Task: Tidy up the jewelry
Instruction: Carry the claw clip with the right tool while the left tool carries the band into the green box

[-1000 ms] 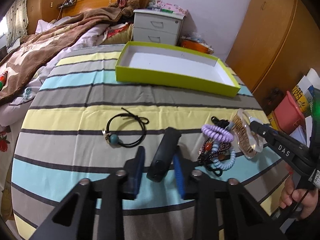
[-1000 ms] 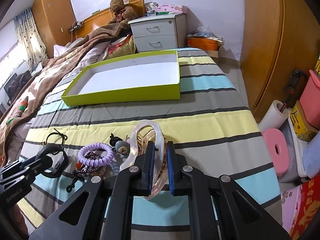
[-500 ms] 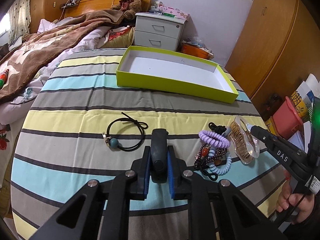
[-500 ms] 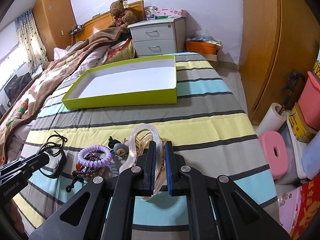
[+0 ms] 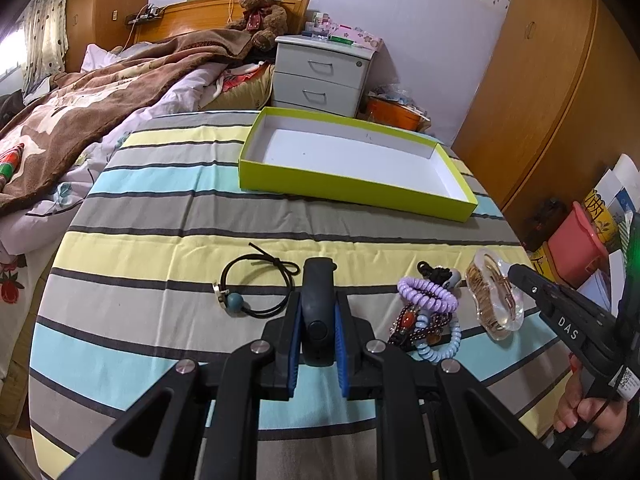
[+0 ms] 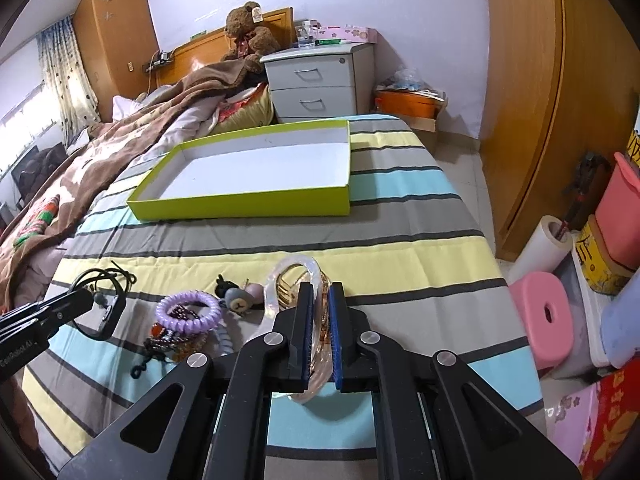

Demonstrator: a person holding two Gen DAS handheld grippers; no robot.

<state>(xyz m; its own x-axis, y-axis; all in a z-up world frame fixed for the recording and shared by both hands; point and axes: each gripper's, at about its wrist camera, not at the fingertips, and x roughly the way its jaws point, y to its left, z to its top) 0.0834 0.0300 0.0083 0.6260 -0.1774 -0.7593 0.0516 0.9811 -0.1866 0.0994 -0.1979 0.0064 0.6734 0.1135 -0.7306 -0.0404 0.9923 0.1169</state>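
My left gripper [image 5: 318, 308] is shut on a dark wristband [image 5: 317, 280] that lies on the striped cloth; its far end sticks out past the pads. To its right, my right gripper [image 6: 320, 300] is shut on a clear hair claw clip [image 6: 294, 276] with gold teeth, its lower end just above the cloth. A lime-green box [image 5: 352, 188] with a white inside stands open and empty at the far side. Between the grippers lie a purple spiral hair tie [image 5: 426, 294], beaded bracelets [image 5: 412, 322] and a pale blue spiral tie [image 5: 440, 344]. A black cord bracelet [image 5: 256, 284] with a teal bead lies left of the wristband.
A bed with a brown blanket [image 5: 80, 100] runs along the left. A grey nightstand [image 5: 324, 76] and an orange tub [image 6: 406, 102] stand behind the box. On the floor at the right are a pink stool [image 6: 546, 312] and storage bins [image 6: 620, 208], against a wooden wardrobe [image 6: 528, 80].
My left jaws, open around the wristband a second ago, have closed on it. The right gripper keeps its hold on the clear clip and has hardly moved.
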